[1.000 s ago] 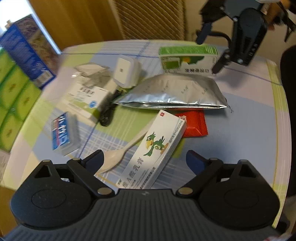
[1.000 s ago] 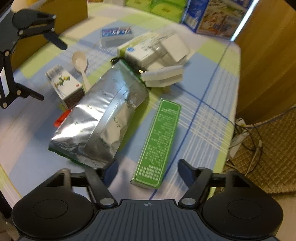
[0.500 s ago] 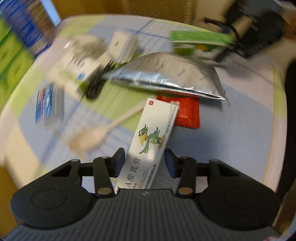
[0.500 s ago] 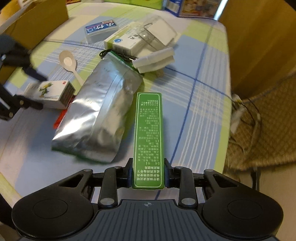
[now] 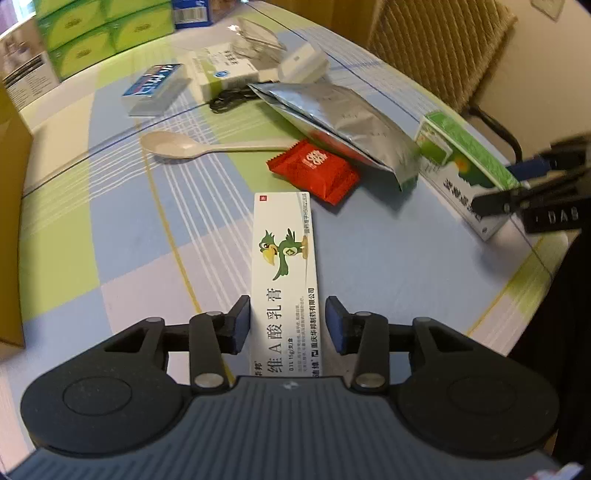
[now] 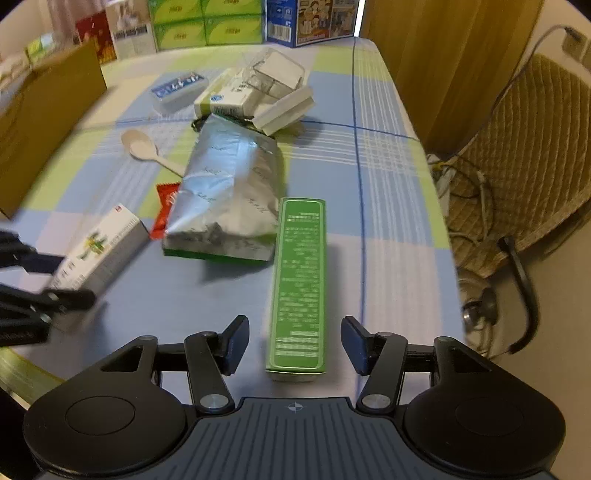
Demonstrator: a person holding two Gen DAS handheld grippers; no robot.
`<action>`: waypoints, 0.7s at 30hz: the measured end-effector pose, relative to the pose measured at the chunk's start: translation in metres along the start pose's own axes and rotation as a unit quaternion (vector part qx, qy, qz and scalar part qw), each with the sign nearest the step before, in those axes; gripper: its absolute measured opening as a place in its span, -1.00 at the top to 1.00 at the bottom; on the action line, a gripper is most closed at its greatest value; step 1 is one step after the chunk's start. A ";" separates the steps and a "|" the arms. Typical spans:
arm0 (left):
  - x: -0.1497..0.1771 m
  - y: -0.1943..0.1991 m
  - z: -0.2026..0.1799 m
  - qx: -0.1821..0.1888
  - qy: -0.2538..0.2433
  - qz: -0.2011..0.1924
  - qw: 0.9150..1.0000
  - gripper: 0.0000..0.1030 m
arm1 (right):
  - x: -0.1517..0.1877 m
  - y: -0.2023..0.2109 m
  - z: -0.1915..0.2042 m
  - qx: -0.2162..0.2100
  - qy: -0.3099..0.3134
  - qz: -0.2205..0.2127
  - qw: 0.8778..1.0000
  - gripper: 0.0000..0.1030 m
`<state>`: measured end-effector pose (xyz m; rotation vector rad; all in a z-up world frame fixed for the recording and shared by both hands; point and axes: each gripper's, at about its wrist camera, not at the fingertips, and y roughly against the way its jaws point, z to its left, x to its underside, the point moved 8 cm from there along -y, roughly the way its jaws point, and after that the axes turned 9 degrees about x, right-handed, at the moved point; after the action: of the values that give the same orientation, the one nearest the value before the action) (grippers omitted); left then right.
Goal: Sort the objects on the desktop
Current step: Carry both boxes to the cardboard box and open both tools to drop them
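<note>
Left gripper (image 5: 288, 319): the white ointment box (image 5: 283, 273) is framed between its blue-padded fingers (image 5: 242, 317); the left pad is seen against the box edge, while a narrow gap is seen at the right pad, so a firm clench cannot be told.
White ointment box: it is seen lengthwise between the fingers, its green bird print facing up, above the checked surface (image 5: 110, 229).
Right gripper (image 6: 294, 334): its fingers are spread apart, with clear gaps on both sides of the green box (image 6: 300, 280); nothing is grasped.
Green box: it is laid flat on the surface near the front edge, lengthwise between the right fingers (image 6: 236, 338), its far end just beside the silver pouch (image 6: 227, 195).
Silver pouch: it is laid in the middle of the surface, partly over the red sachet (image 5: 314, 171).
Spoon (image 5: 192, 146): it is laid left of the red sachet, its handle pointing toward the pouch.
Farther items: a blue-and-white box (image 5: 155, 88), a white medicine box (image 5: 221, 72) and a black cable (image 5: 229, 101) are grouped beyond the pouch.
Background: green tissue packs (image 6: 207, 22) are stacked at the far edge, and a wicker chair (image 6: 517, 147) is seen beside the surface.
</note>
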<state>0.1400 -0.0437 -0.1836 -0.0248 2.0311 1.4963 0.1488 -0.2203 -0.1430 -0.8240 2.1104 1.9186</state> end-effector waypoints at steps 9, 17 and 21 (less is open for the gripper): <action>-0.005 -0.011 0.000 -0.019 0.007 -0.037 0.999 0.23 | -0.002 -0.012 -0.005 0.012 -0.013 -0.021 1.000 -0.02; -0.010 -0.014 -0.003 -0.020 -0.009 -0.040 0.999 0.36 | -0.007 -0.024 -0.003 0.012 -0.014 -0.008 1.000 0.46; -0.010 -0.013 -0.007 -0.024 -0.002 -0.027 0.999 0.37 | -0.003 -0.017 -0.002 0.023 -0.008 -0.013 1.000 0.47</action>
<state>0.1499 -0.0575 -0.1883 -0.0939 1.9757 1.5095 0.1603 -0.2215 -0.1558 -0.8205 2.1154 1.8500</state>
